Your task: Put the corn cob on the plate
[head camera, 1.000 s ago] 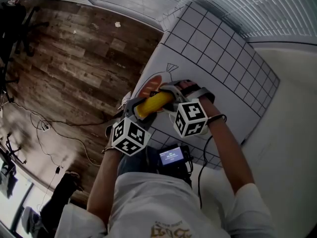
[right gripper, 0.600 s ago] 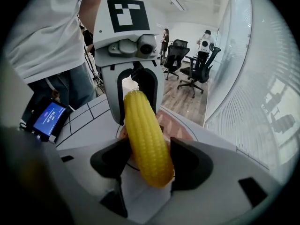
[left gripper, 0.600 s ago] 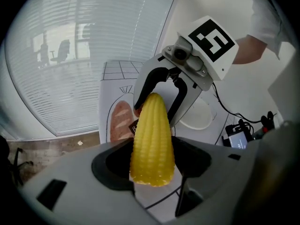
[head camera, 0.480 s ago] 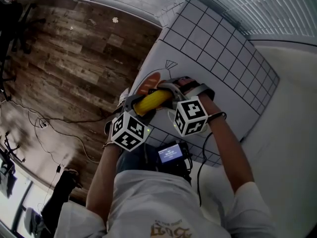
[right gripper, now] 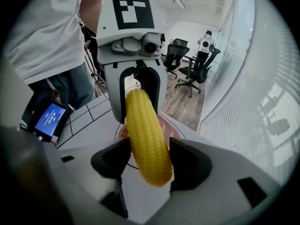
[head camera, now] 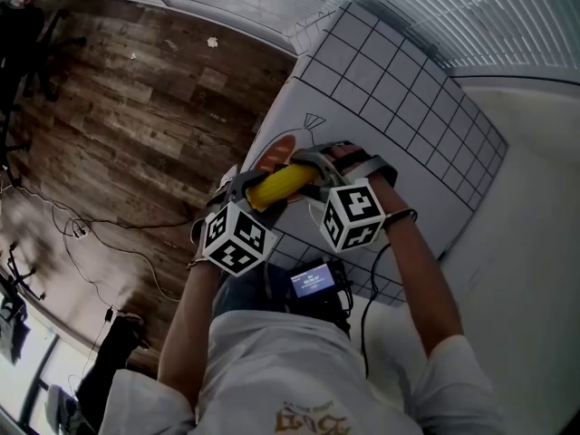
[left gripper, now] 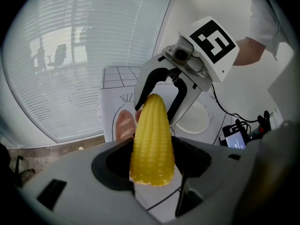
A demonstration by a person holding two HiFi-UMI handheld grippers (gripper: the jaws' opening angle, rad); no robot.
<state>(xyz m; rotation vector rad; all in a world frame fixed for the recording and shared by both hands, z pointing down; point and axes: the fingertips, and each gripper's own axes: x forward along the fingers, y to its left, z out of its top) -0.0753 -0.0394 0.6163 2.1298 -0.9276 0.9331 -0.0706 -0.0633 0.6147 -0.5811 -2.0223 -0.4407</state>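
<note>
- Okay, far left in the head view there's a brown wood-plank floor (head camera: pixel 136 107) with some dark cables (head camera: pixel 100 234) lying across it.
- The left hand-held gripper (left gripper: pixel 152 165) is clamped on the fat, cut end of the yellow corn cob (head camera: pixel 283 185). Its own view shows both jaws snug against the kernels.
- The cob is held up in the air, bridging the two grippers. It's above the near-left part of the white sheet with black grid lines (head camera: pixel 381 80) that covers the counter (head camera: pixel 530 207).
- There's a reddish oval drawing (head camera: pixel 276 152) printed on the sheet, just past the cob.
- The right hand-held gripper (right gripper: pixel 150 161) has the tapered end of the cob between its jaws. They've just been closing in, and in its own view they sit against both sides of the corn, so it's gripping too.
- The white round plate (left gripper: pixel 199 118) sits on the sheet, just behind the right gripper as the left gripper view shows it. The corn isn't on it; it's up off the sheet and a bit to the side.
- There's a small black device with a lit blue screen (head camera: pixel 313 285) down by the person's waist, between the two forearms.
- White slatted blinds (head camera: pixel 471 16) run along the top right, past the far edge of the counter.
</note>
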